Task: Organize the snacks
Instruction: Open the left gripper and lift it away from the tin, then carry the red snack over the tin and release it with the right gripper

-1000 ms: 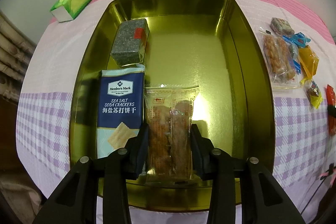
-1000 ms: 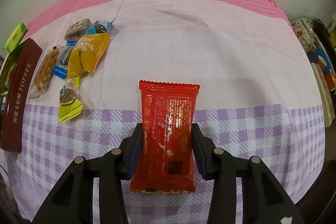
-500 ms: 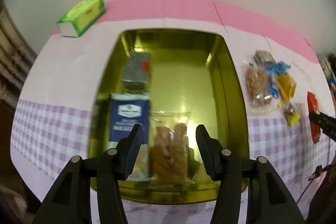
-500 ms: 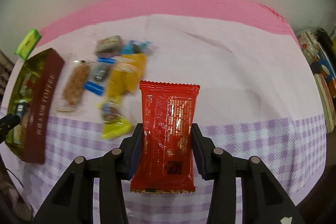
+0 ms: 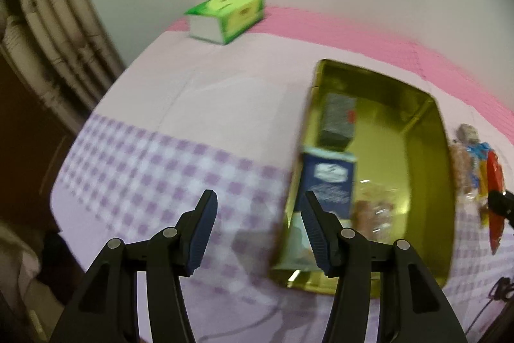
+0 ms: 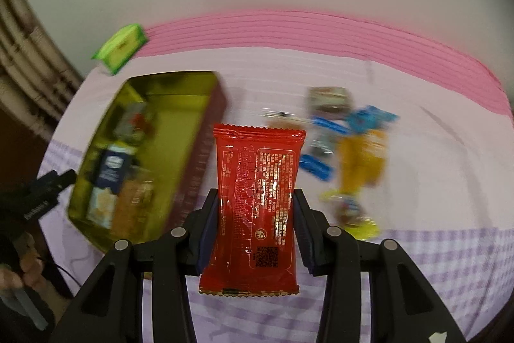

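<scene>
The right claw (image 6: 257,211) clamps a glossy red foil snack packet (image 6: 255,201), with the gold rectangular metal tin (image 6: 180,92) at ten o'clock. The left claw (image 5: 258,208) gapes wide, empty, above the checked table (image 5: 160,169).

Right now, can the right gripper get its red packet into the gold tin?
Probably yes. The right gripper holds the red packet beside the gold tin, whose right half is bare; the left gripper is open, off to the tin's left.

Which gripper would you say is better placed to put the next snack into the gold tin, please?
The right gripper, I would judge: its jaws are shut on the red snack packet, with the gold tin just to its left. The left gripper is open and empty over the tablecloth.
</scene>
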Available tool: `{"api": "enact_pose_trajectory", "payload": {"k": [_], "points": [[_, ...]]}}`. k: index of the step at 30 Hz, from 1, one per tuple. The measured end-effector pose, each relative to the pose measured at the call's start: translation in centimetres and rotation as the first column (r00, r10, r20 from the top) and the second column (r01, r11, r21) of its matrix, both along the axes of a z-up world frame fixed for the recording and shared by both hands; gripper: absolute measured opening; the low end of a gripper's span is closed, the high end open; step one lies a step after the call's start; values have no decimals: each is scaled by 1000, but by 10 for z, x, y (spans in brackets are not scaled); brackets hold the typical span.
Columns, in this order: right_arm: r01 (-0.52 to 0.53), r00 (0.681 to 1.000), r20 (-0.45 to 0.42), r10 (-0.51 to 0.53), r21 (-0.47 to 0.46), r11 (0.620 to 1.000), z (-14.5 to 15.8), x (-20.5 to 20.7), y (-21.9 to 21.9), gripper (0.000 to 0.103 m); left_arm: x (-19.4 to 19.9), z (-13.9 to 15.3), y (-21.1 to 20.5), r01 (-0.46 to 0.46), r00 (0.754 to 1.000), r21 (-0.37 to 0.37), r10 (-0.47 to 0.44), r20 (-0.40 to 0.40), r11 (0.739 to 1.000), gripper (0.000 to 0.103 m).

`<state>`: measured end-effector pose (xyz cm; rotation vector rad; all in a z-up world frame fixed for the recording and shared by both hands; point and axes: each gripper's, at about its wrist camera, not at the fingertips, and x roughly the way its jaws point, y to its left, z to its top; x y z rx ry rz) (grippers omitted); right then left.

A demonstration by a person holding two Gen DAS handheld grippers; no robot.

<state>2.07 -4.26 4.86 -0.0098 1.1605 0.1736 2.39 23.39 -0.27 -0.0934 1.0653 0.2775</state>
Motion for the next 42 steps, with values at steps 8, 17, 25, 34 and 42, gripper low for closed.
{"api": "enact_pose_trajectory", "payload": {"k": [8,17,25,34,42], "points": [[-75,997,-4,75,31,997,4,8,61,40,-7,0,23,-52,999,18,52,2,998,55],[-88,995,-36,89,26,996,-21,57,102,40,-6,-4,31,-73,997,9,73,-4,997,58],[-82,994,-65,83,26,996,-38,57,113,40,-6,-6,30,-73,997,5,73,-15,997,58],[-77,992,-97,77,5,997,-53,57,122,40,-5,-9,36,-77,997,-15,77,-23,997,58],[-86,990,-116,84,-12,996,-63,55,125,42,-5,-11,35,-70,997,-14,69,-25,997,58]]}}
